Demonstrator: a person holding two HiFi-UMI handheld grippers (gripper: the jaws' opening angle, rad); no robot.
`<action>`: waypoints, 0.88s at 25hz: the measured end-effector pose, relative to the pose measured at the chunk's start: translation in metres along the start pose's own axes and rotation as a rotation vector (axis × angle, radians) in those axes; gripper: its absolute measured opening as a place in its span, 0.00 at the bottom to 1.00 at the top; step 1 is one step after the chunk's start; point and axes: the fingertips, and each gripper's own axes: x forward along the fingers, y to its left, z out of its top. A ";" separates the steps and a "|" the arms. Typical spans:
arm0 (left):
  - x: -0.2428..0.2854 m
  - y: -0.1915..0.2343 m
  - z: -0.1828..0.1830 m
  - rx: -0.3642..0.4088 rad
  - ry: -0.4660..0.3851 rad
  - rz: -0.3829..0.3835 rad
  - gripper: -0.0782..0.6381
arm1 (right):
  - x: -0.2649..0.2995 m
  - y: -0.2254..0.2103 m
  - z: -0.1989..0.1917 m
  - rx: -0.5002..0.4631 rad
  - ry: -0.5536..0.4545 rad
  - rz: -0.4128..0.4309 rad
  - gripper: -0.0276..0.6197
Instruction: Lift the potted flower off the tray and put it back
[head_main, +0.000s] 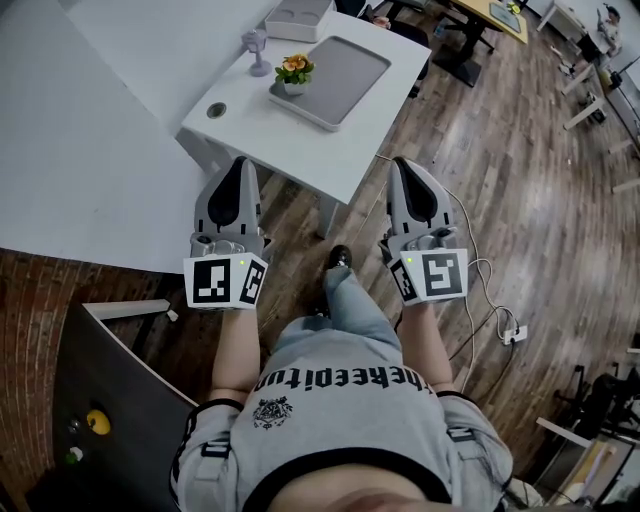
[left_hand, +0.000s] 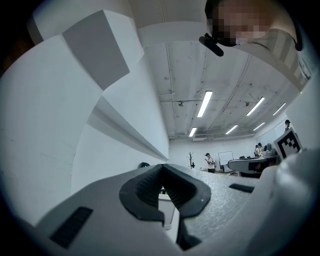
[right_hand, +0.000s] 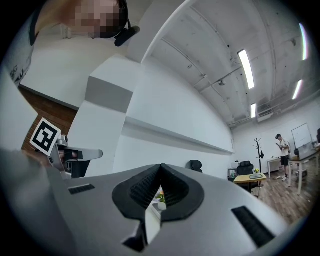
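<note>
Near: left gripper (head_main: 240, 166) and right gripper (head_main: 403, 166), jaws together, holding nothing. Far, well apart from both: potted flower (head_main: 294, 72), upright on left end of tray (head_main: 348, 70), on table (head_main: 300, 145).

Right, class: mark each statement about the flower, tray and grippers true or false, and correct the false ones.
1. The potted flower stands on the tray. True.
2. The left gripper holds the potted flower. False: its fingers are shut on nothing, well away from the flower.
3. The right gripper is wide open. False: it is shut and empty.
4. The tray lies on the white table. True.
</note>
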 end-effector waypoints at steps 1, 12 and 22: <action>0.002 0.003 -0.002 0.000 0.002 0.003 0.11 | 0.005 0.000 -0.001 0.000 -0.001 0.004 0.04; 0.062 0.046 -0.005 0.031 -0.018 0.043 0.11 | 0.086 -0.018 -0.011 0.007 -0.037 0.042 0.04; 0.148 0.079 -0.004 0.053 -0.030 0.069 0.11 | 0.180 -0.057 -0.008 0.003 -0.064 0.082 0.04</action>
